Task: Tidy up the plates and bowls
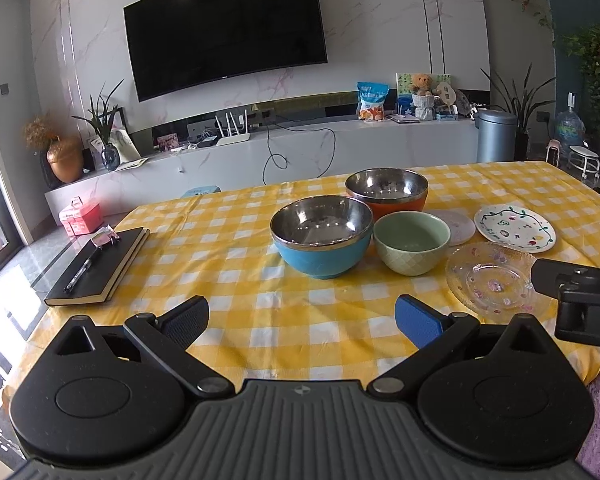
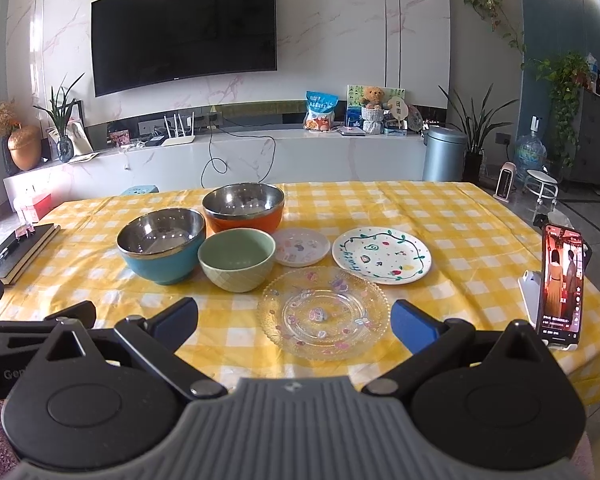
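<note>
The white painted plate bore the green handwritten word "Fruity". The other gripper's black body showed a white "D".

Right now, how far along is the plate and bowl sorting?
Nothing is stacked yet. The blue steel-lined bowl, orange steel-lined bowl and green ceramic bowl sit separately, as do the clear glass plate, small white dish and painted white plate. The left gripper and right gripper are open and hold nothing. All grouping remains.

Bare cloth before bowls; phone right
</note>
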Demonstrator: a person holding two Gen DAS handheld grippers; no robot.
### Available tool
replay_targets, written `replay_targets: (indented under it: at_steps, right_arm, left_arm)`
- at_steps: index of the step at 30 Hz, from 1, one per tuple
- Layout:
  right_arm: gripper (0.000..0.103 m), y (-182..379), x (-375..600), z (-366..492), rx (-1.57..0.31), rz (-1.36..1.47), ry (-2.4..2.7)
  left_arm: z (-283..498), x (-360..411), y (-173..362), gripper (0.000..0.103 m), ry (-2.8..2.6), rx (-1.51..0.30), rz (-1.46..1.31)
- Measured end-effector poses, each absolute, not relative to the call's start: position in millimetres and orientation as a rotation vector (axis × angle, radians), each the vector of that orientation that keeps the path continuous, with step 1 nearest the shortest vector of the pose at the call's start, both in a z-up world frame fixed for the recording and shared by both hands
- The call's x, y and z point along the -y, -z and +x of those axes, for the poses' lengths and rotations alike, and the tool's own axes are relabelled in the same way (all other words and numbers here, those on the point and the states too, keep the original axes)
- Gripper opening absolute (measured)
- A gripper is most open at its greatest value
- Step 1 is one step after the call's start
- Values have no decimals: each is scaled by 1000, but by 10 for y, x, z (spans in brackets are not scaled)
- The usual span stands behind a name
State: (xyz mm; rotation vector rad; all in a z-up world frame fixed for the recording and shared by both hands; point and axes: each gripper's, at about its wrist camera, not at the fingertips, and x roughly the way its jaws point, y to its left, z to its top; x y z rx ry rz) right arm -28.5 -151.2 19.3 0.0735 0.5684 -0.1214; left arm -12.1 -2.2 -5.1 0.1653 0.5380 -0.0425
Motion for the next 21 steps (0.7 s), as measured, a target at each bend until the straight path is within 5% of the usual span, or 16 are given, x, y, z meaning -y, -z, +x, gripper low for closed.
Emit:
replay_targets:
  at_steps: [21]
  right_arm:
    - [101,-181,1466,-296,-572,69,115]
  left_arm:
    - [-130,1,73,103,44,-548,161]
